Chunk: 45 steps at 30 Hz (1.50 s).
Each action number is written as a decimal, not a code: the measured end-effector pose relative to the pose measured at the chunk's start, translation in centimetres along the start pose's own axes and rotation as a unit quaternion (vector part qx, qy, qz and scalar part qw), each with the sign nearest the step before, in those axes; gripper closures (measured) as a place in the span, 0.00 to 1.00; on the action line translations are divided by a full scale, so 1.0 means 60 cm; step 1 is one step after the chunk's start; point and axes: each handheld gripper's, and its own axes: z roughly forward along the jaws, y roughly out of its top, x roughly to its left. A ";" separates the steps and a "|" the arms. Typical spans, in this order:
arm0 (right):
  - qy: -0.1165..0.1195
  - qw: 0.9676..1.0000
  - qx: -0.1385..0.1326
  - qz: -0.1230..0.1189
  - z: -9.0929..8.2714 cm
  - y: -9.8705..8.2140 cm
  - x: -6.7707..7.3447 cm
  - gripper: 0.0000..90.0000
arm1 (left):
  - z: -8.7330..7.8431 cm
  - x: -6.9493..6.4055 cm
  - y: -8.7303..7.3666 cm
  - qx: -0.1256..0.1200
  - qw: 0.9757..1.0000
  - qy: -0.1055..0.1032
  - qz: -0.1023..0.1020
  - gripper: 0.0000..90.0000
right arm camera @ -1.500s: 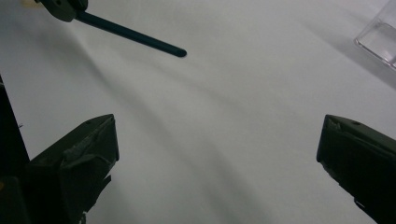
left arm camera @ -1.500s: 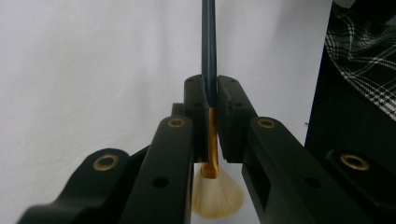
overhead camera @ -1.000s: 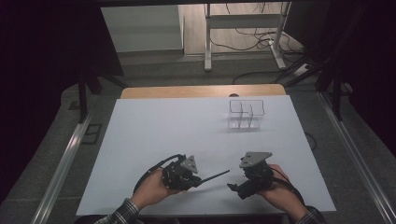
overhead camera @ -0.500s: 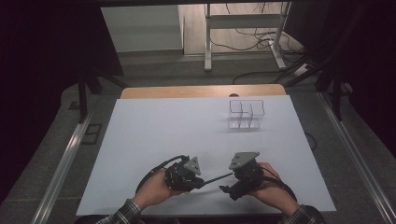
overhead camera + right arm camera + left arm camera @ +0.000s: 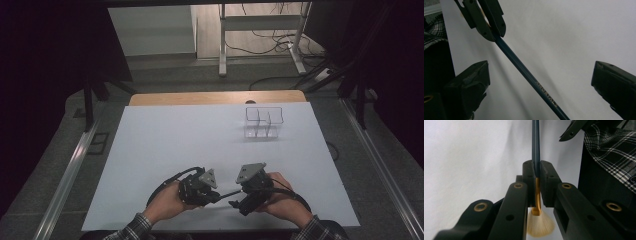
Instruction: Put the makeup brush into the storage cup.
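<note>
The left gripper (image 5: 216, 194) sits low at the near edge of the white table (image 5: 190, 140), its jaws clamped on a brush (image 5: 535, 157). In the left gripper view the two pads press the brush from both sides, right where its gold ferrule (image 5: 537, 197) meets the dark blue handle; the pale bristles (image 5: 539, 225) fan out below the jaws, and the handle runs straight up past them.

The right gripper (image 5: 236, 200) is just beside the left one, at its right in the high view. Its jaws stand wide apart, and in the right gripper view the blue handle (image 5: 529, 75) crosses slantwise between them without touching either pad. The handle bears pale lettering, too small to read.

A clear divided holder (image 5: 263, 121) stands well apart, toward the table's far right
</note>
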 end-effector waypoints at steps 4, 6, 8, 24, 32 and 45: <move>0.008 1.000 0.007 -0.007 0.003 0.005 0.004 0.09 | -0.001 0.000 0.001 0.001 1.000 -0.001 0.003 0.93; 0.012 1.000 0.014 -0.016 0.006 0.006 0.007 0.15 | -0.001 -0.001 0.002 0.000 1.000 -0.002 0.003 0.93; 0.017 0.999 0.017 -0.021 0.008 0.007 0.009 0.19 | -0.001 -0.002 0.003 0.002 1.000 -0.003 0.005 0.93; 0.048 0.996 0.042 -0.067 0.006 0.010 0.011 0.77 | -0.001 -0.003 0.004 0.008 1.000 -0.011 0.012 0.93; 0.069 0.993 0.053 -0.082 0.001 0.014 0.018 0.94 | -0.026 0.012 -0.007 -0.043 0.998 0.052 -0.020 0.58; 0.024 0.999 0.031 -0.012 -0.014 0.006 -0.009 0.94 | -0.058 0.031 -0.030 -0.084 0.988 0.090 -0.090 0.05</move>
